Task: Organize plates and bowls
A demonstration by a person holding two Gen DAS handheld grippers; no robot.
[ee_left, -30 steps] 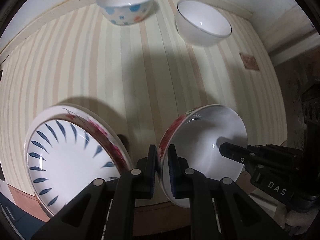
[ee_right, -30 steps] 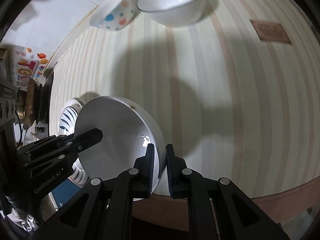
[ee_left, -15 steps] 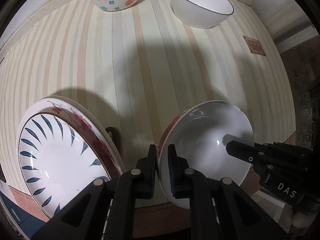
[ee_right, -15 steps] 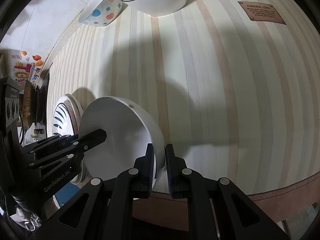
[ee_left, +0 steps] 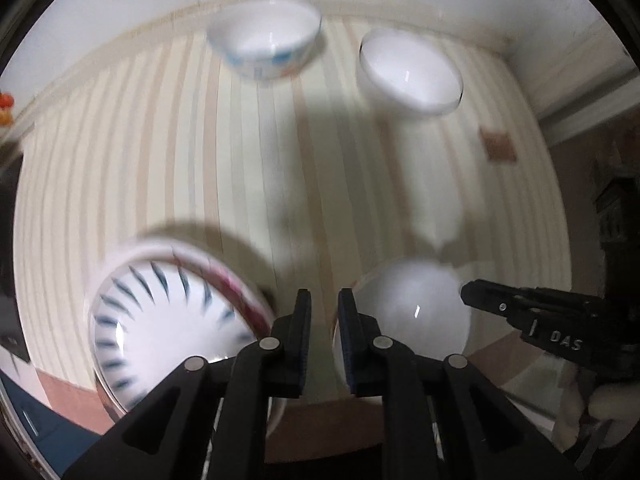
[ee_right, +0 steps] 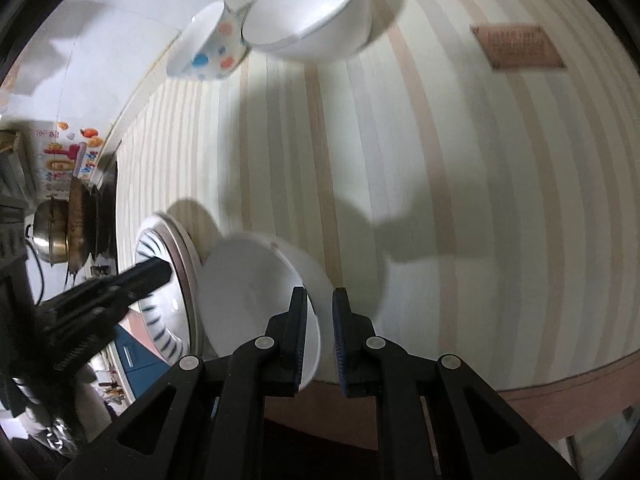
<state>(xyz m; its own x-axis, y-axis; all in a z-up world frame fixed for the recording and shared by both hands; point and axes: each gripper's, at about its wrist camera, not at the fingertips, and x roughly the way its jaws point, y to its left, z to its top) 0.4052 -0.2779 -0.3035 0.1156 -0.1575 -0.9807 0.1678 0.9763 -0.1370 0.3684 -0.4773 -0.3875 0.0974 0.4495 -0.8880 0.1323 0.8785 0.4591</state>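
A white bowl with a red-flowered outside (ee_left: 404, 312) (ee_right: 252, 296) sits tilted near the table's front edge. My left gripper (ee_left: 325, 316) is slightly open just left of the bowl's rim, no longer clamping it. My right gripper (ee_right: 320, 316) has its jaws slightly apart astride the bowl's rim, with the rim against the left pad; I cannot tell whether it grips. A stack of plates, the top one with blue leaf marks (ee_left: 160, 320) (ee_right: 160, 292), lies to the bowl's left. A dotted bowl (ee_left: 264, 46) (ee_right: 208, 46) and a plain white bowl (ee_left: 410, 70) (ee_right: 308, 12) stand at the back.
The striped tablecloth (ee_left: 280, 168) covers the table. A small brown label (ee_left: 498, 146) (ee_right: 518, 46) lies on it at the right. Pots (ee_right: 60, 232) stand beyond the table's left end. The table's front edge (ee_right: 520, 392) runs just under the grippers.
My left gripper has let go of the flowered bowl's rim and pulled back, tilting up. The right gripper's jaws have parted a little. The bowl has sunk lower beside the plates.
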